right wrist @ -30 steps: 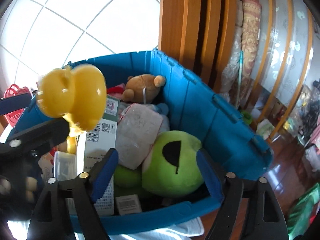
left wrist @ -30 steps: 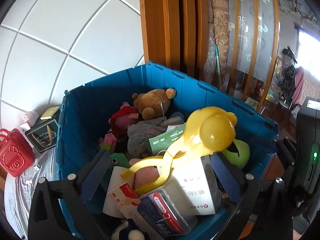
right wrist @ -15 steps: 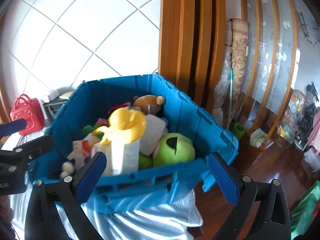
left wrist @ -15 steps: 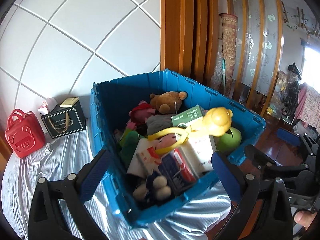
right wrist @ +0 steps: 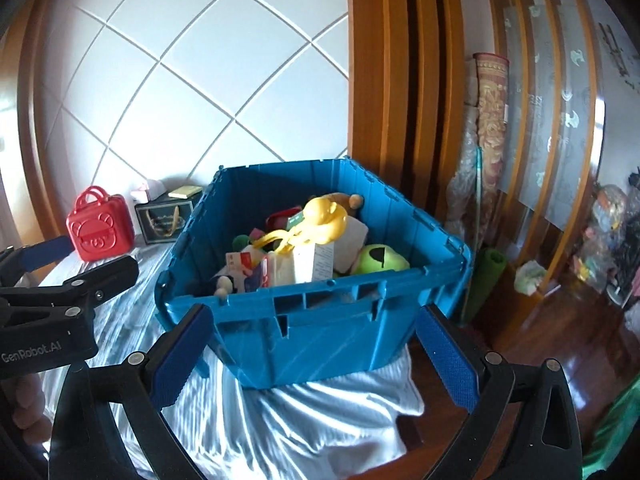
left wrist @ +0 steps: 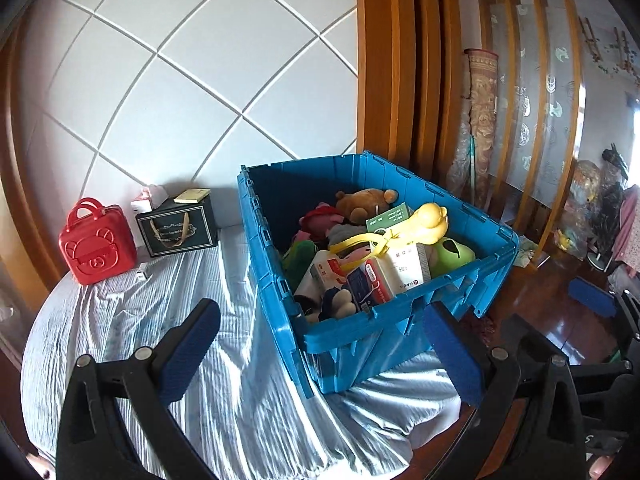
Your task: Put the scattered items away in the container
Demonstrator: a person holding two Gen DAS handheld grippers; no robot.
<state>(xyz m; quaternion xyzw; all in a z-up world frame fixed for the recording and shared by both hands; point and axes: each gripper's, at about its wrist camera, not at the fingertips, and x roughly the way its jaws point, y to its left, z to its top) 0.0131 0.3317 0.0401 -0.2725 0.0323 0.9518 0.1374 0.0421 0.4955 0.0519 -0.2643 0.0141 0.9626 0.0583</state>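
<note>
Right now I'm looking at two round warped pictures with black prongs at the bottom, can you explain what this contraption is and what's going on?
Each picture comes from a wide-angle camera mounted on a hand-held claw; a person carries one in each hand, and there is no robot arm. The black prongs with blue pads are each claw's two fingers.

One view looks along the left claw, the other along the right claw. Both stand open and hold nothing; the right one's jaws have just been opening.

Ahead, on a bed with a striped sheet, sits a blue crate filled with soft toys, small boxes and a yellow plastic toy on top. Beside the crate, against the white wall, stand a red bear-faced case and a black gift box. In the right claw's view, the other claw shows at the left edge.
</note>
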